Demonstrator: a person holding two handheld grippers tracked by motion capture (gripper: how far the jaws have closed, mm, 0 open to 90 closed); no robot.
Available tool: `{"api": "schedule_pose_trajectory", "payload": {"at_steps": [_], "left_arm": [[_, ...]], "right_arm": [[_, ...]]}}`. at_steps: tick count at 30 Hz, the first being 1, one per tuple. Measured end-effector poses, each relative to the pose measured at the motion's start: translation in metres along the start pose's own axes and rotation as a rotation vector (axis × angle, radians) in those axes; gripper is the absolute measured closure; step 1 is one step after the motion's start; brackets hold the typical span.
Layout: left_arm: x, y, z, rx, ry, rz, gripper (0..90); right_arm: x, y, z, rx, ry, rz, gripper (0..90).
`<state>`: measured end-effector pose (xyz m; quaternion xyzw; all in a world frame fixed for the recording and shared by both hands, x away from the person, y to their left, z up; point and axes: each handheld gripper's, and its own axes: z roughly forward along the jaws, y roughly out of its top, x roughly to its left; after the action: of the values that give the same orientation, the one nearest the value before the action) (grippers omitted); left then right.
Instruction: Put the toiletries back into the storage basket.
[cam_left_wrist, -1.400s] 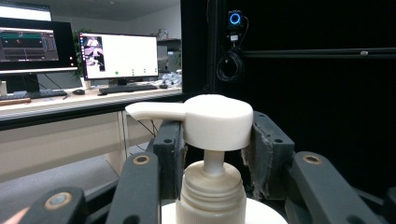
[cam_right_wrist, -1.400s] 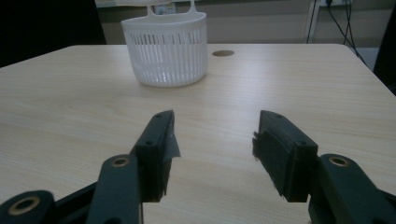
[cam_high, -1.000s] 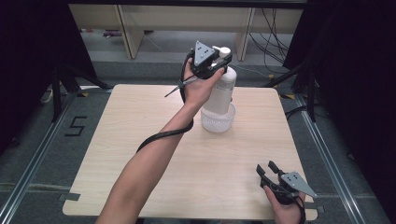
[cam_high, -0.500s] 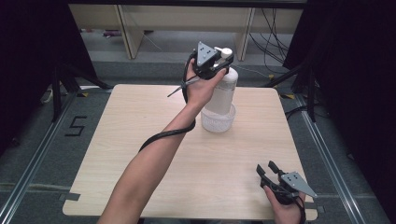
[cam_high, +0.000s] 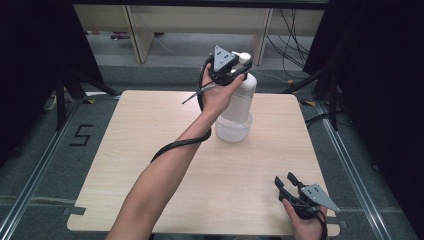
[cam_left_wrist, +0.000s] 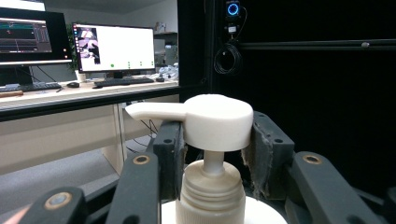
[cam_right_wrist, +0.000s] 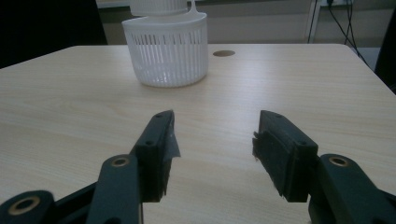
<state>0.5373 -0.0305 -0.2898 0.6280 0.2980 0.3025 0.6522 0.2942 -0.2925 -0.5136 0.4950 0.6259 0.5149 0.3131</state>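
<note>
Plastic everywhere on this job: a tall white bottle (cam_high: 239, 102) with smooth, slightly frosted walls stands upright in a small round basket (cam_high: 233, 131) of white slotted plastic, a little right of centre in the upper half of the high view. In my right gripper view the basket (cam_right_wrist: 166, 50) sits at upper centre, its thin vertical ribs plain to see, with a small tab rising from the rim. The table (cam_high: 150, 150) is pale wood-grain laminate, matte, with rounded corners and a small dark round hole (cam_right_wrist: 223, 53) just right of the basket.

A "5" (cam_high: 82, 135) is taped on the grey floor at the left edge of the high view. I can read no label on the bottle.

My left gripper (cam_high: 231, 70) sits at the bottle's top in the upper centre of the high view. In the left gripper view my black jaws, faced with worn grey padding, pinch the pump head (cam_left_wrist: 215, 122) from both sides; it is a smooth cream disc with a flat spout pointing to the left of that frame. Below it a thin stem enters a ridged screw collar (cam_left_wrist: 213, 196).

My right gripper (cam_high: 288, 184) rests low at the lower right of the high view, over the table's near edge, well apart from the basket. Its jaws stand spread with nothing between them but bare tabletop.
</note>
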Motion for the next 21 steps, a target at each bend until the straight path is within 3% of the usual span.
{"api": "schedule_pose_trajectory", "payload": {"at_steps": [12, 17, 18, 19, 21], "left_arm": [[0.0008, -0.0029, 0.0008, 0.013, 0.003, -0.001, 59.4], [0.0014, -0.0042, 0.0014, 0.018, 0.005, -0.003, 59.4], [0.0013, -0.0045, 0.0015, 0.019, 0.006, -0.003, 59.4], [0.0012, -0.0049, 0.0015, 0.020, 0.007, -0.002, 59.4], [0.0009, -0.0058, 0.0017, 0.020, 0.007, -0.003, 59.4]], "right_arm": [[-0.0024, 0.0003, 0.0007, -0.015, -0.012, -0.046, 47.5], [0.0004, 0.0000, 0.0001, 0.000, 0.004, -0.001, 47.5], [0.0000, 0.0001, 0.0002, -0.001, 0.003, -0.007, 47.5], [-0.0029, 0.0001, 0.0013, -0.020, -0.015, -0.054, 47.5], [-0.0030, 0.0002, 0.0011, -0.019, -0.013, -0.055, 47.5]]}}
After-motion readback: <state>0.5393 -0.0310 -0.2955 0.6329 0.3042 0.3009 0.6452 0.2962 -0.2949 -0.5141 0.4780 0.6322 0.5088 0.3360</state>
